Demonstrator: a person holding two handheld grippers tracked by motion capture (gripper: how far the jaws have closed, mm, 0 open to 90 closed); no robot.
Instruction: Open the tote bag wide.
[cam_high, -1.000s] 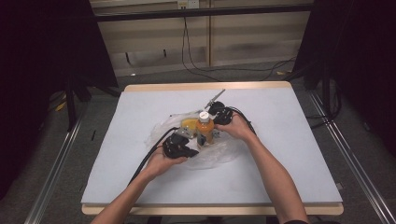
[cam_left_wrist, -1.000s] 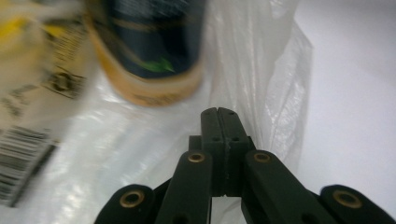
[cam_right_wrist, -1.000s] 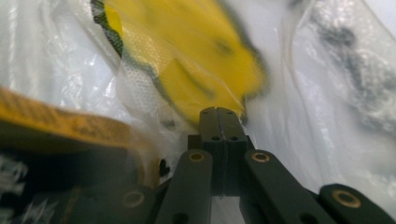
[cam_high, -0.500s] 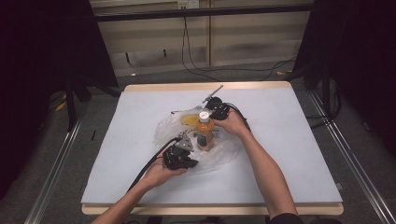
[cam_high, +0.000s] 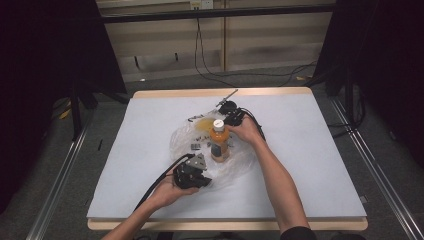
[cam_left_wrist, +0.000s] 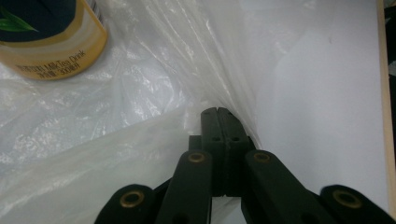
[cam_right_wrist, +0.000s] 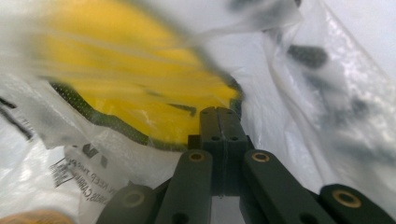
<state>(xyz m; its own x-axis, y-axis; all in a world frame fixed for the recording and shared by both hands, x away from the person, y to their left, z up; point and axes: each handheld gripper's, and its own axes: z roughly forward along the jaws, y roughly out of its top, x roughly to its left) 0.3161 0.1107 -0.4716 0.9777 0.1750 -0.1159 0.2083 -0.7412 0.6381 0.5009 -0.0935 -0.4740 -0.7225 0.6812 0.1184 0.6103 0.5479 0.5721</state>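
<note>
While both grippers pinch it, the clear plastic bag (cam_high: 235, 162) lies mid-table.
Left gripper (cam_left_wrist: 218, 112): jaws closed on the bag's near edge.
Right gripper (cam_right_wrist: 218, 111): jaws closed on the bag's far side, beside a yellow packet (cam_right_wrist: 140, 79).
Milk tea bottle (cam_high: 219, 140): upright on the bag, white cap up.
Table (cam_high: 310, 165): pale grey top, wooden rim.

I see the bag (cam_left_wrist: 154, 88) as thin clear plastic film, crinkled and glossy, and the bottle (cam_high: 219, 142) looks like smooth plastic with a shiny printed label and a matt white cap (cam_high: 218, 123). My left gripper (cam_left_wrist: 218, 112) and right gripper (cam_right_wrist: 218, 111) have matt black plastic jaws with brass-coloured metal rivets. The table (cam_high: 320, 150) has a matt pale top with a light wooden edge.
</note>
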